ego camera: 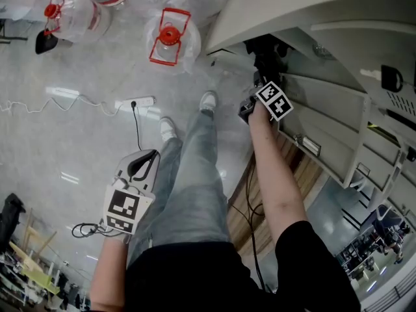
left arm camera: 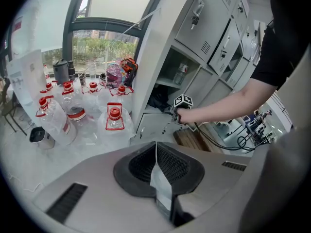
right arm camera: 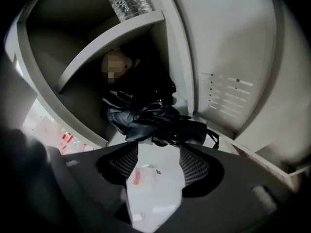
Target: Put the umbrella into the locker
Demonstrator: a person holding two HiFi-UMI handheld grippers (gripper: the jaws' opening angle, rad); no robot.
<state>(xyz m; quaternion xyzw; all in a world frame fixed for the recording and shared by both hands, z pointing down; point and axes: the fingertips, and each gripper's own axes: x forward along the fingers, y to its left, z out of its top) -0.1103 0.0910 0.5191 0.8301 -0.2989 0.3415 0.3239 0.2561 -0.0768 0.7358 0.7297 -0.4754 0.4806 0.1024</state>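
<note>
The folded black umbrella (right arm camera: 153, 120) rests inside the locker (right arm camera: 82, 103), at twelve o'clock of the right tongs (right arm camera: 156, 152). Those gape wide, evidently to release it. The left tongs (left arm camera: 156, 154) are closed, empty and idle.

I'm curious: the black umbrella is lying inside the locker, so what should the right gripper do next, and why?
Probably draw the right gripper straight back out of the locker. Its jaws stand apart with nothing pinched between them, and the folded black umbrella rests on the compartment floor just beyond the tips. The placing looks done, so backing away clear of it seems the sensible small step.
</note>
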